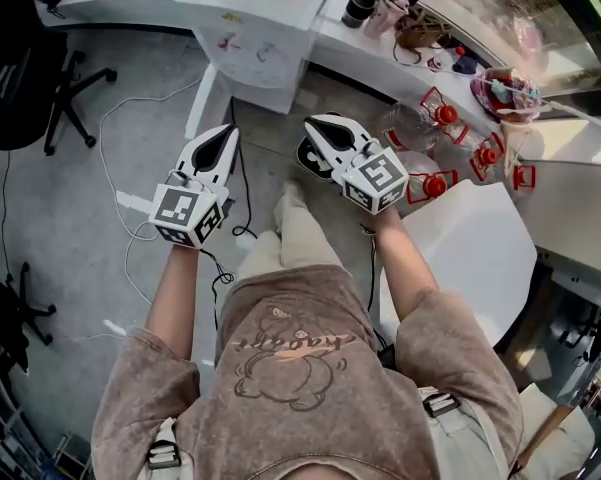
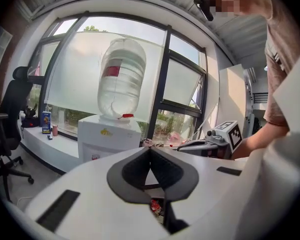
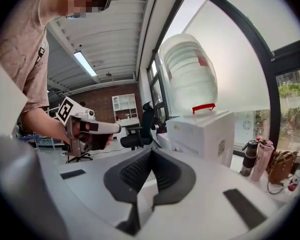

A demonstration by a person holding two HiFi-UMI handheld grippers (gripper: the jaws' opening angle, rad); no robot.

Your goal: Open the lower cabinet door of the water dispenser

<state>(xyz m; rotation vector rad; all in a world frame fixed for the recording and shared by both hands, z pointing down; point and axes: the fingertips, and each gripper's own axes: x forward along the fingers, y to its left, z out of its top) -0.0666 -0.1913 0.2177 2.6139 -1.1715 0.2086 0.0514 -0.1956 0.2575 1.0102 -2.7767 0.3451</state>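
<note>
In the left gripper view the water dispenser (image 2: 109, 139) shows only its top and upper front. Everything lower, the cabinet door included, is hidden behind the white body of the left gripper (image 2: 150, 151). The right gripper (image 3: 150, 154) covers the dispenser's lower half the same way in its own view, and also the bases of 2 flasks (image 3: 249, 156) just right of the dispenser. From the head view the dispenser's front is too foreshortened to make out any door. Left of the dispenser, the print on a small blue box (image 2: 46, 121) is too small to read.
</note>
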